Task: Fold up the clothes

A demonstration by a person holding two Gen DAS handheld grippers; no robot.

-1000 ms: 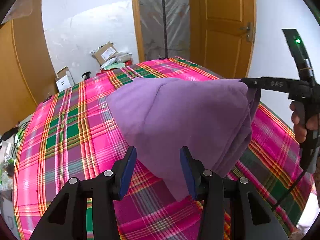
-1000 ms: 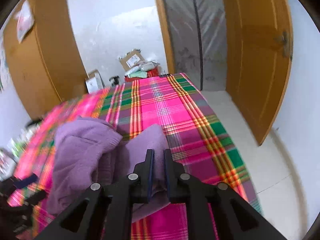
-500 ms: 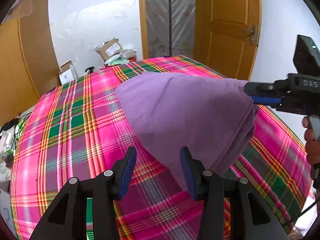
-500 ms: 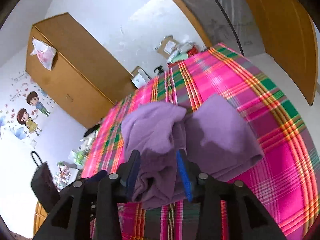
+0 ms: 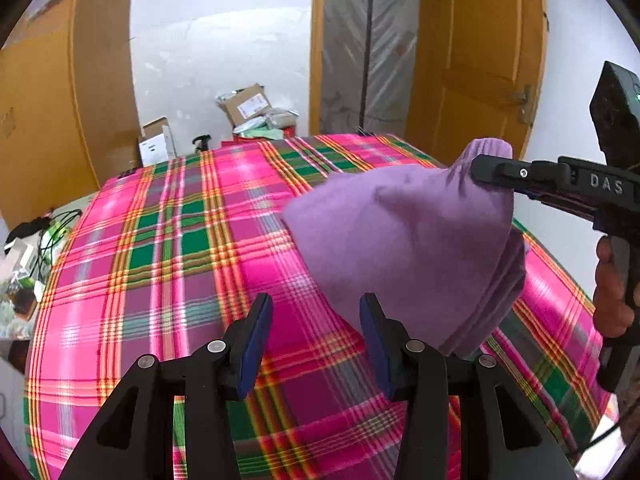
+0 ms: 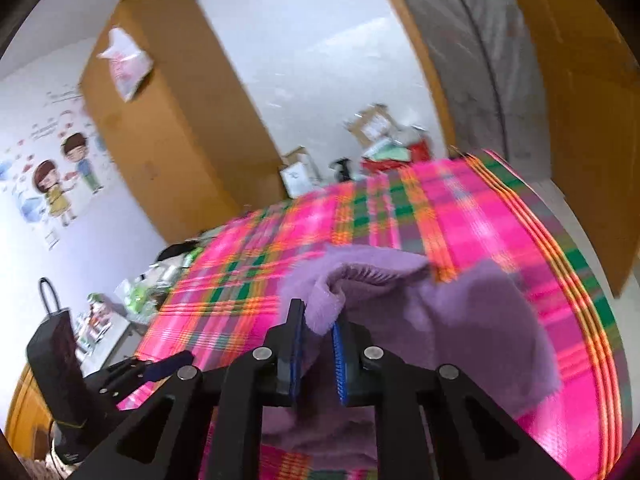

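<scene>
- Purple garment (image 5: 408, 248), a soft fleecy piece, hangs in a peaked bunch above the pink plaid cover (image 5: 168, 264), lifted by one gathered fold.
- Right claw (image 6: 318, 326) has that fold between its blue pads; its jaws are closing, and the cloth bulges up over the fingertips and spills forward and to the right of them.
- In the left wrist view the same claw comes in from the right, a hand (image 5: 612, 280) on its grip, and the top of the garment pokes up past its tip.
- Left claw (image 5: 316, 316) is spread wide and holds nothing; only the plaid cover shows through the gap, while the garment's lower edge hangs just ahead and to the right of its right-hand finger.
- Lower part of the garment trails down toward the cover; whether it rests there I cannot tell.
- Progress, as I judge it: the garment is doubled over on itself but loose and rumpled, with no flat, squared fold visible, so the folding looks partway at best.
- Left to do, likely: lay the cloth flat on the cover, take a free edge with the empty claw, bring the halves together and smooth them.
- No other clothes appear on the cover in either view.
</scene>
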